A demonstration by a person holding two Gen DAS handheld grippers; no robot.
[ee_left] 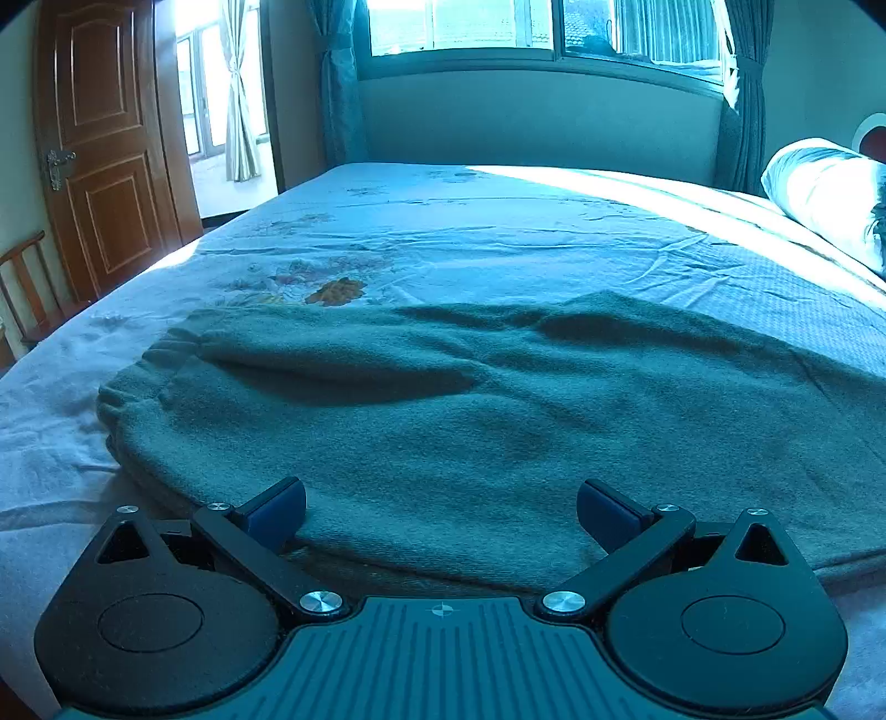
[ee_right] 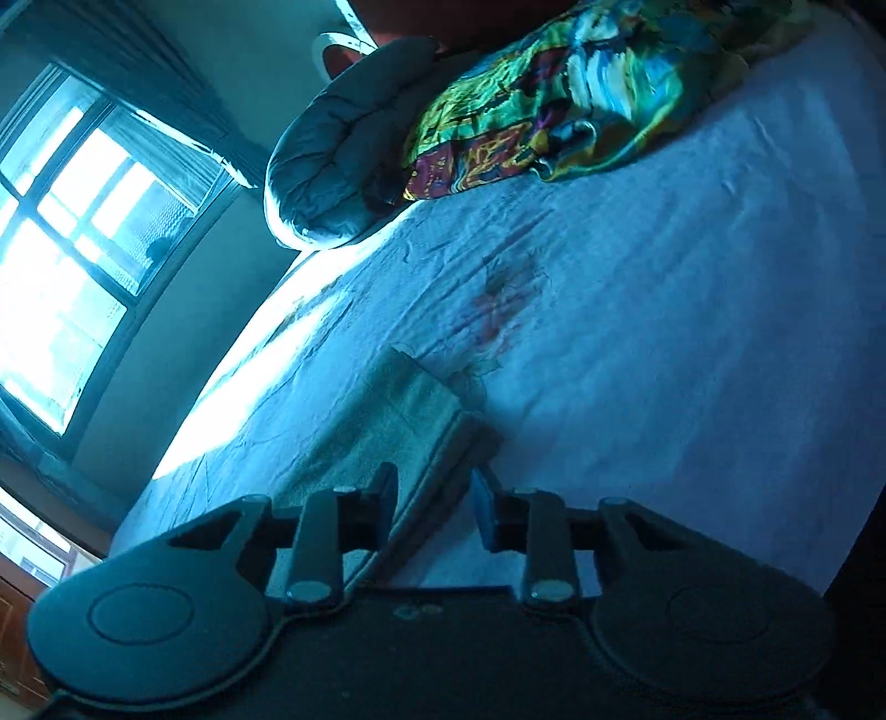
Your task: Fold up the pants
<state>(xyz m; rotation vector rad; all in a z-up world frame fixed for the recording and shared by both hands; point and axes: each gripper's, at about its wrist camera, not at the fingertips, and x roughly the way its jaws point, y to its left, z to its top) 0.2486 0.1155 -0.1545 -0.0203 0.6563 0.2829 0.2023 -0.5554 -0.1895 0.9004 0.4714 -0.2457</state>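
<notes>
The grey-green fleece pants (ee_left: 443, 399) lie flat across the bed, elastic waistband at the left (ee_left: 138, 376). My left gripper (ee_left: 441, 507) is open, its fingers spread wide just above the near edge of the pants, holding nothing. In the tilted right wrist view, my right gripper (ee_right: 434, 498) has its jaws partly closed around a leg end of the pants (ee_right: 410, 432); the cloth runs between the fingers, and whether the pads pinch it is not clear.
The bed sheet (ee_left: 498, 232) is pale with a flower print. A rolled quilt (ee_left: 825, 188) and a colourful blanket (ee_right: 554, 94) lie at the head end. A wooden door (ee_left: 105, 155), a chair (ee_left: 27, 288) and a window (ee_left: 498, 27) surround the bed.
</notes>
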